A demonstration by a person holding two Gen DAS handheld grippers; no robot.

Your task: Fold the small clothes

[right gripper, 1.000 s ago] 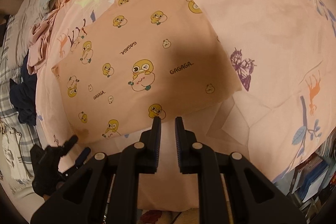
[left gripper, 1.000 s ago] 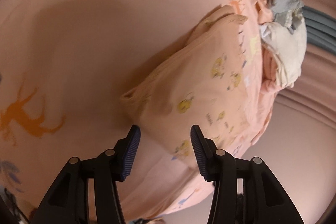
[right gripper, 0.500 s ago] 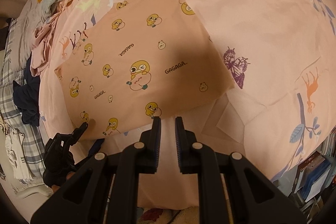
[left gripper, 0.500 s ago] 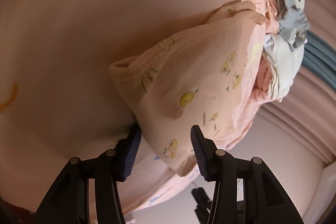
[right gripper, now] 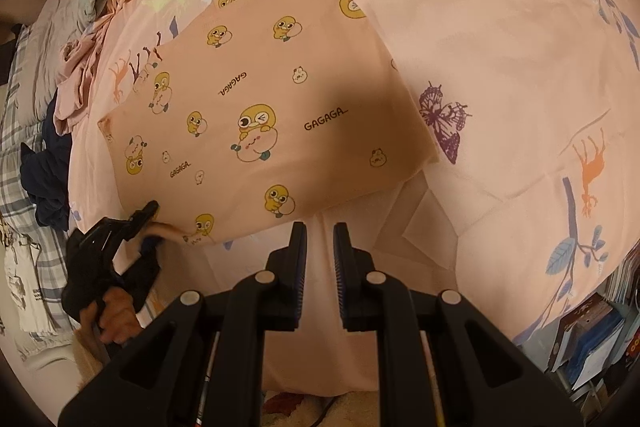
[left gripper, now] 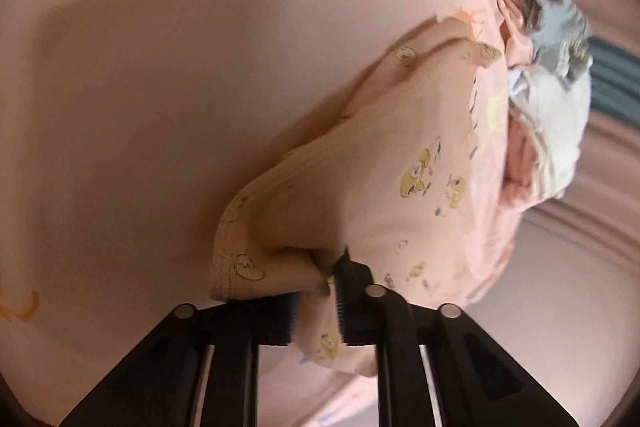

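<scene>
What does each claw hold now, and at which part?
The left claw grips the duck-print garment at its near hemmed corner. The right claw holds nothing.

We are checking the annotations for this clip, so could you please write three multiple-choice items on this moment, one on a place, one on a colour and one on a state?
1. Where does the left gripper hold the duck-print garment?
A. at its near corner by the hem
B. at its far edge by the clothes pile
C. in its middle

2. What colour is the butterfly printed on the bedsheet?
A. green
B. purple
C. red

3. What is the state of the right gripper?
A. clamped on the garment
C. clamped on the bedsheet
B. holding nothing, above the bedsheet

Answers: 1 A, the left wrist view shows hem cloth bunched between the fingers at the near corner. 2 B, the butterfly beside the garment's right edge is dark purple. 3 B, a narrow gap shows between the fingers with no cloth in it.
</scene>
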